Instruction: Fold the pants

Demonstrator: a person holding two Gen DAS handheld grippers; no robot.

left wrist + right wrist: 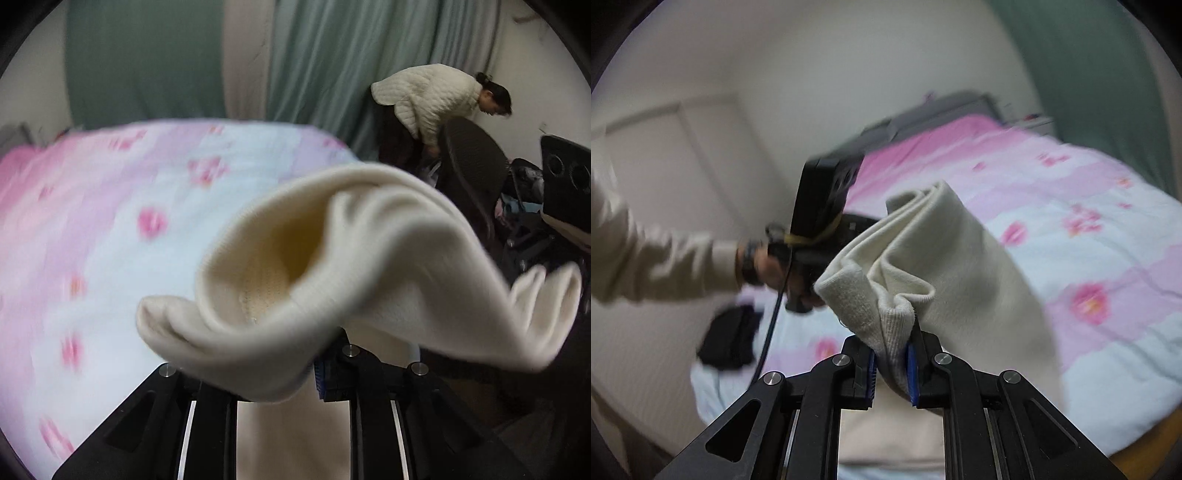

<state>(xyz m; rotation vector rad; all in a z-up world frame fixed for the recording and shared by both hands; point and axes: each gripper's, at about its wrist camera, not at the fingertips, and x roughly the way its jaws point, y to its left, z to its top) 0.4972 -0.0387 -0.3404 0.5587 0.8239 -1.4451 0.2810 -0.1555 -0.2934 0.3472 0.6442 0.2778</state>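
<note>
The cream knit pants (332, 266) are held up in the air over the bed. In the left wrist view my left gripper (314, 369) is shut on a bunched edge of the pants, which drapes over and hides most of its fingers. In the right wrist view my right gripper (892, 369) is shut on another bunched edge of the pants (945, 258), with cloth pinched between the blue pads (912, 373). The left gripper's body (820, 206) and the hand holding it show in the right wrist view, just left of the cloth.
A bed with a pink and pale blue flowered quilt (110, 229) lies below both grippers. A dark folded garment (729, 341) lies near the bed's edge. A person in a white jacket (432, 103) bends by a dark chair (472, 162) at the right.
</note>
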